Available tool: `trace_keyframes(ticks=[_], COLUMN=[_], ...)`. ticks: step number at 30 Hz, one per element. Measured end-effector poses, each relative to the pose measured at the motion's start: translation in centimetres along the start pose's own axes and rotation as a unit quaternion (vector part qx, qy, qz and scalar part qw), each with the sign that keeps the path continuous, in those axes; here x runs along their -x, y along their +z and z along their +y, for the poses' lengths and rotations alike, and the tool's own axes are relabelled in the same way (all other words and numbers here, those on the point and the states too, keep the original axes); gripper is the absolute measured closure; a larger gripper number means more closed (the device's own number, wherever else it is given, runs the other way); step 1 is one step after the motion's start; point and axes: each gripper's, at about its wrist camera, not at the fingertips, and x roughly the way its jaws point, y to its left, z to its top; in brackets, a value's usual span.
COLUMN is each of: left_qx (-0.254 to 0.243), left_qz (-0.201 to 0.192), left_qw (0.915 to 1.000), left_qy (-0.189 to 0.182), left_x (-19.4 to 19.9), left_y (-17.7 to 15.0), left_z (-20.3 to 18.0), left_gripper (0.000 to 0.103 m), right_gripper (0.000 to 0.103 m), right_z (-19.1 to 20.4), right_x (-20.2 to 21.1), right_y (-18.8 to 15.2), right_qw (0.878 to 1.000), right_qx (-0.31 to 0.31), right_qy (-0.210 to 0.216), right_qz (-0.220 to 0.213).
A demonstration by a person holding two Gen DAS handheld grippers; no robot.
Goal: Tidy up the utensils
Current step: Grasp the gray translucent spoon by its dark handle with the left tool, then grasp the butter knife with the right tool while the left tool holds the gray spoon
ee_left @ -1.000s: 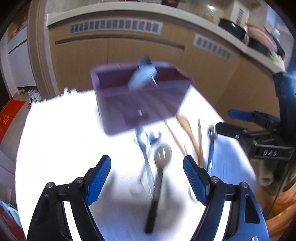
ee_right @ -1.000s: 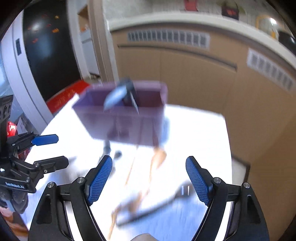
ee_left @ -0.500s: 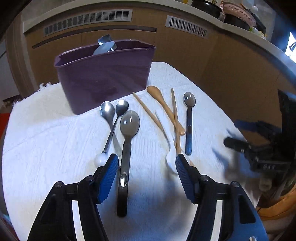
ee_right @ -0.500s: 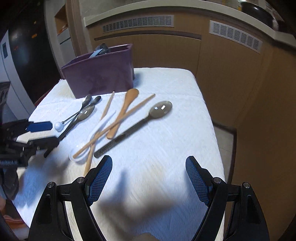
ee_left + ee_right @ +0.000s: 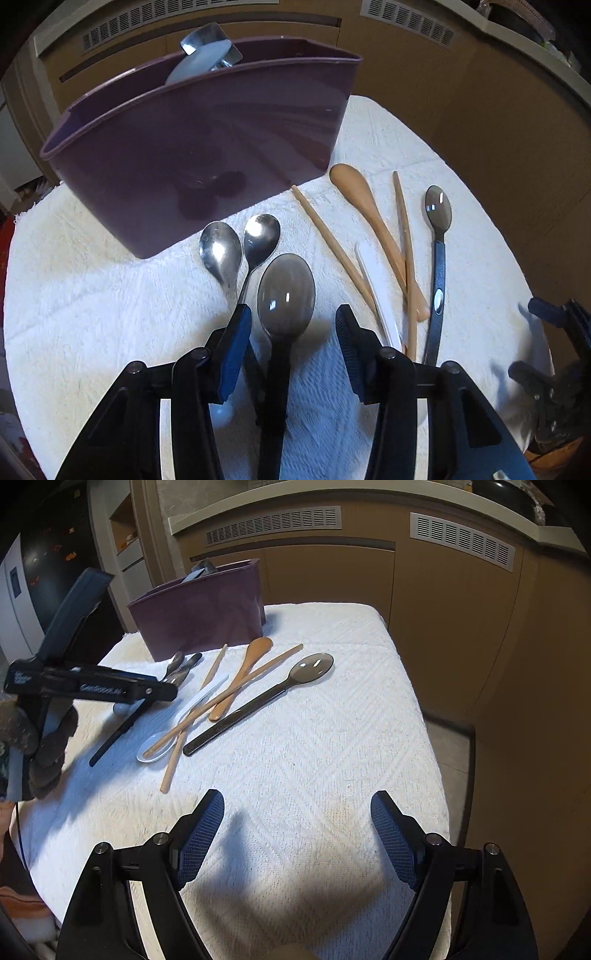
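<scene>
The deep purple plastic caddy (image 5: 207,155) on the white towelled table (image 5: 92,314) already holds some utensils; about eight remain outside; the left gripper (image 5: 291,328), jaws closing but not yet touching, straddles the smoky black-handled spoon (image 5: 286,295); the right gripper (image 5: 297,834) hangs released, empty.

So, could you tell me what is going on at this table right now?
A person holding a tool in each hand is sorting utensils lying on a white cloth into a purple bin. The left tool has come down over a large dark spoon and its jaws have just been closing around it, though they do not yet press on it. The right tool hangs open above bare cloth. Other spoons and chopsticks wait nearby.
</scene>
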Motion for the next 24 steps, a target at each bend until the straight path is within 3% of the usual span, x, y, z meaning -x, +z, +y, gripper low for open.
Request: trace_keyframes(ticks=[15,17,21,24], left_qx=[-0.048,-0.046,-0.039,-0.01], left_qz=[0.017,0.014,-0.003,-0.025], left_qw=[0.9984,0.9984,0.9983,0.9994], left_qy=[0.024,0.029,0.043,0.022], left_x=[-2.5,-2.6,-1.2,1.3], left_y=[2.1,2.2,0.7,-2.1], left_z=[-2.0,-2.4,-2.7,-2.9], left_gripper=[0.061,0.072,0.074,0.074], right_gripper=[0.021,0.021,0.021,0.021], right_z=[0.2,0.2,0.6,1.1], right_x=[-0.4,-0.5,-0.3,0.3], right_y=[-0.1,-0.1,0.3,0.7], right_qw=[1.0,1.0,1.0,1.0], right_qx=[0.005,0.005,0.009,0.019], right_qy=[0.004,0.003,0.001,-0.005], right_qz=[0.006,0.006,0.006,0.001])
